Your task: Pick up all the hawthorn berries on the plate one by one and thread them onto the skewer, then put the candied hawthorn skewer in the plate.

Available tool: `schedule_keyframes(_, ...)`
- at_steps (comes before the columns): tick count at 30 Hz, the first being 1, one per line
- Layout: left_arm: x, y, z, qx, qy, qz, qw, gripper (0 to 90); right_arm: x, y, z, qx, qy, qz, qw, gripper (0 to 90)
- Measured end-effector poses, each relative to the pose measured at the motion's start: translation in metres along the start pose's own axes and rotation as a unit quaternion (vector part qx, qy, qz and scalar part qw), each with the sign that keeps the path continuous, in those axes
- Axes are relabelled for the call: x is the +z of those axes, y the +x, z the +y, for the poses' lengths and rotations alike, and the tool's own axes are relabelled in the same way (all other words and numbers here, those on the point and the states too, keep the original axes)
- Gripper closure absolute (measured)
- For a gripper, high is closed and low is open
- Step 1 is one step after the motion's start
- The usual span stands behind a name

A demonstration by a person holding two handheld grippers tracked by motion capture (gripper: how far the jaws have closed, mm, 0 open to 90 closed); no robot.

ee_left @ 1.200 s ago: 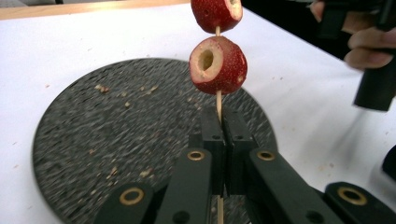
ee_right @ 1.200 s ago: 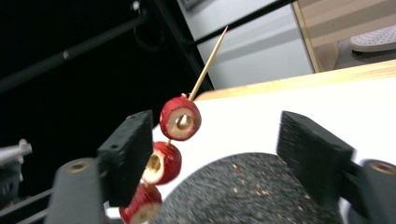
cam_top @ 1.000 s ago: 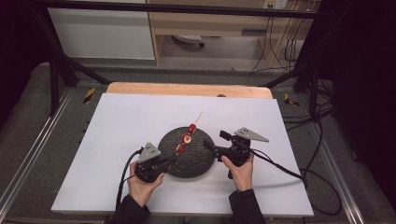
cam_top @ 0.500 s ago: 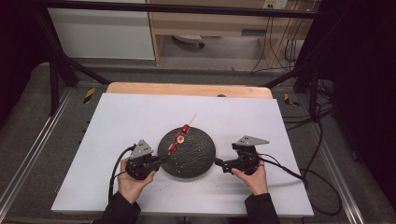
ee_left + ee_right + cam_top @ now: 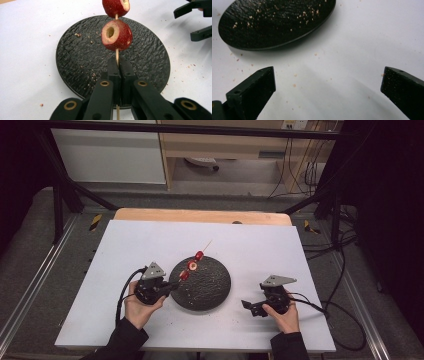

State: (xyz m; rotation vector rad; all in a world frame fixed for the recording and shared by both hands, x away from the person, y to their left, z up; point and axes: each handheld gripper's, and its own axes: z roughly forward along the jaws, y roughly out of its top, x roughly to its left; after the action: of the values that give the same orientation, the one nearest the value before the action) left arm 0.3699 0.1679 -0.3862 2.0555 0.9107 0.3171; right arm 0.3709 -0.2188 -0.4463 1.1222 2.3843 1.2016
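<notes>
White tabletop (image 5: 130,250) | left hand-held gripper (image 5: 117,72) clamps skewer (image 5: 116,53) | right hand-held gripper (image 5: 327,82) wide, empty

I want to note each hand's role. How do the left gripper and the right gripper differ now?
The left gripper is shut on the wooden skewer of red fruit pieces over the black plate; the right gripper is open and holds nothing. The left reaches over the plate's edge; the right is off the plate, above the white table. Both have black fingers.

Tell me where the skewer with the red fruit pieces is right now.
High view, left of centre: the skewer is clamped at its lower end in the left tool and slants up over the black plate's left edge.
</notes>
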Motion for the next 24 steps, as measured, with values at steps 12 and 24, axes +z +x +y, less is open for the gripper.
schedule_keyframes(12, 0.014, 0.001, 0.012, 0.001, 0.034, 0.006, 0.9994, 88.2, -0.008, -0.006, -0.015, 0.006, 0.008, -0.004, 0.9999, 0.7)
schedule_keyframes(24, 0.039, -0.004, 0.013, 0.000, 0.077, 0.019, 0.9968, 88.1, -0.015, -0.010, -0.019, 0.012, -0.001, -0.003, 0.9999, 0.8)
